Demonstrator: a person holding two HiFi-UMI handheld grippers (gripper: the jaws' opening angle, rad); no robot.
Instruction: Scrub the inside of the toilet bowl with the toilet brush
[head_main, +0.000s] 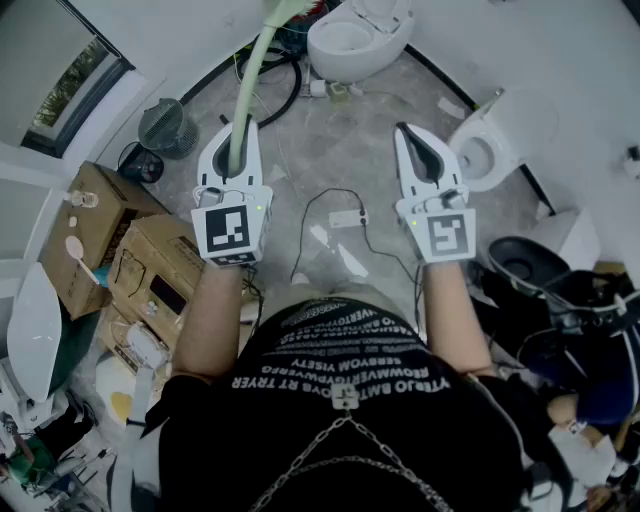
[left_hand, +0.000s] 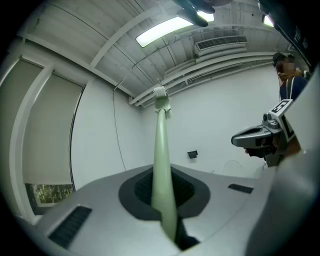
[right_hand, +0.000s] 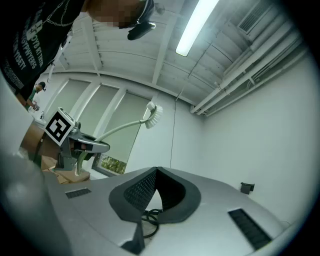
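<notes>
My left gripper (head_main: 240, 128) is shut on the pale green handle (head_main: 255, 70) of the toilet brush, which arcs up and away toward a white toilet bowl (head_main: 345, 40) at the far end of the floor. In the left gripper view the handle (left_hand: 162, 165) rises from between the jaws of the left gripper (left_hand: 161, 172) to the brush's head (left_hand: 160, 97), held in the air. My right gripper (head_main: 406, 132) hangs beside it at the same height, jaws together and holding nothing. The right gripper view looks past the right gripper (right_hand: 156, 170) to the bristled head (right_hand: 154, 115) and the left gripper (right_hand: 82, 145).
A second white toilet (head_main: 490, 150) stands at the right wall. Cardboard boxes (head_main: 150, 260) and a small fan (head_main: 165, 125) sit on the left. A power strip (head_main: 347, 218) with its cable lies on the grey floor, and a black hose (head_main: 285, 90) curls near the far bowl.
</notes>
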